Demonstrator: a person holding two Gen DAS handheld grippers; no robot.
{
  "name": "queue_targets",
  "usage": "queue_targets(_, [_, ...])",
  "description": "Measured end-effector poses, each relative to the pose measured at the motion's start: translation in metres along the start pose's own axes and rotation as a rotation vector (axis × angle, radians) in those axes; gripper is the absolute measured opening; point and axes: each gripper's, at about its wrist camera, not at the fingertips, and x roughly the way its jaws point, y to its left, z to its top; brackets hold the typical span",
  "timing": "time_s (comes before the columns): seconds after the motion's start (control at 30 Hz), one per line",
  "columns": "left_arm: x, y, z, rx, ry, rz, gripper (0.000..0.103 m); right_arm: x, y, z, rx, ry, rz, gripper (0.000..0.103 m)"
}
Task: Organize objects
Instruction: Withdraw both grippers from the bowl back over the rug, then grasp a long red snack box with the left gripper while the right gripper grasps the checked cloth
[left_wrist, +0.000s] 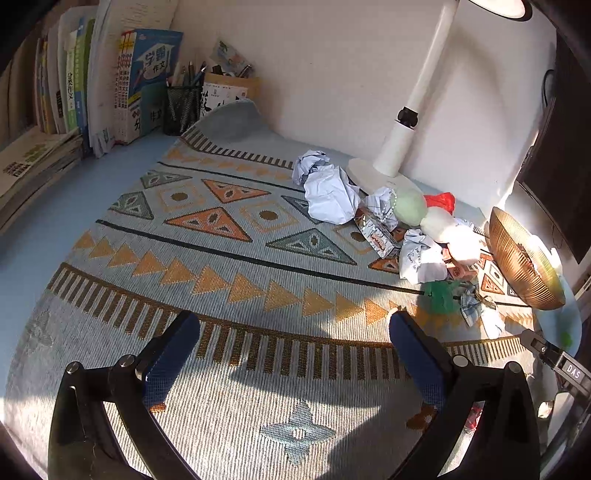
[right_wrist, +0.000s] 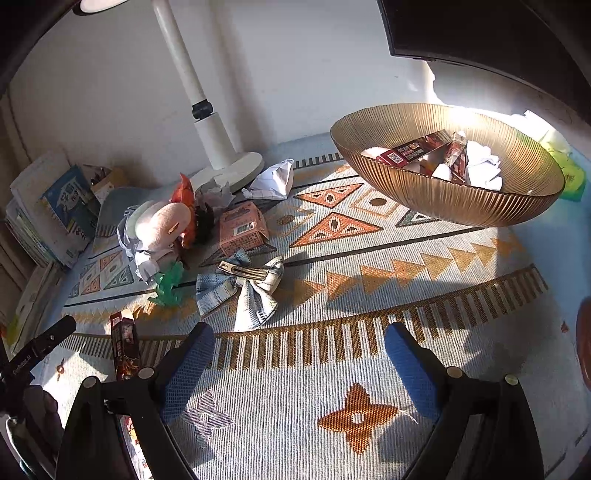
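Bowl (right_wrist: 443, 206) is already holding a few cartons and crumpled paper, while a pile is lying by the lamp base (right_wrist: 236, 168): plaid bow (right_wrist: 243, 288), pink box (right_wrist: 242, 227), paper wads (left_wrist: 328, 192), probably a plush toy (right_wrist: 160, 225). Left tongs (left_wrist: 295, 332) and right tongs (right_wrist: 299, 343) are hovering spread and empty over the bench mat (right_wrist: 369, 295), so sorting is looking partly done.

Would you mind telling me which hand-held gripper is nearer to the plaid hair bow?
Right. The right hand-held gripper hangs open just short of the plaid hair bow, which lies slightly left of its fingers. The left hand-held gripper is farther, with the bow well off to its right.
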Motion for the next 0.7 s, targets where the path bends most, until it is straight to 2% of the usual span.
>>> queue_targets(0.1, [-0.004,-0.009,-0.001,0.027,0.004,0.002,0.102,0.000,0.000,-0.001,-0.007,0.005,0.011,0.093])
queue_targets(0.27, [0.001,-0.048,-0.019,0.010,0.128,-0.151,0.102,-0.001,0.000,-0.001,-0.005,0.005,0.014,0.093])
queue_targets(0.4, [0.012,-0.082,-0.033,0.042,0.197,-0.202,0.102,-0.006,0.002,-0.001,-0.023,-0.026,0.010,0.093])
queue_targets(0.47, [0.016,-0.093,-0.037,0.060,0.204,-0.188,0.102,-0.009,0.006,0.000,-0.043,-0.045,0.010,0.093])
queue_targets(0.53, [0.017,-0.101,-0.036,0.090,0.190,-0.135,0.102,-0.010,0.010,0.002,-0.066,-0.049,0.027,0.093])
queue_targets(0.63, [0.023,-0.103,-0.034,0.066,0.215,-0.160,0.101,-0.004,0.017,0.009,-0.089,-0.010,0.056,0.093])
queue_targets(0.7, [0.024,-0.106,-0.034,0.075,0.208,-0.135,0.099,0.001,0.022,0.016,-0.123,0.004,0.064,0.093])
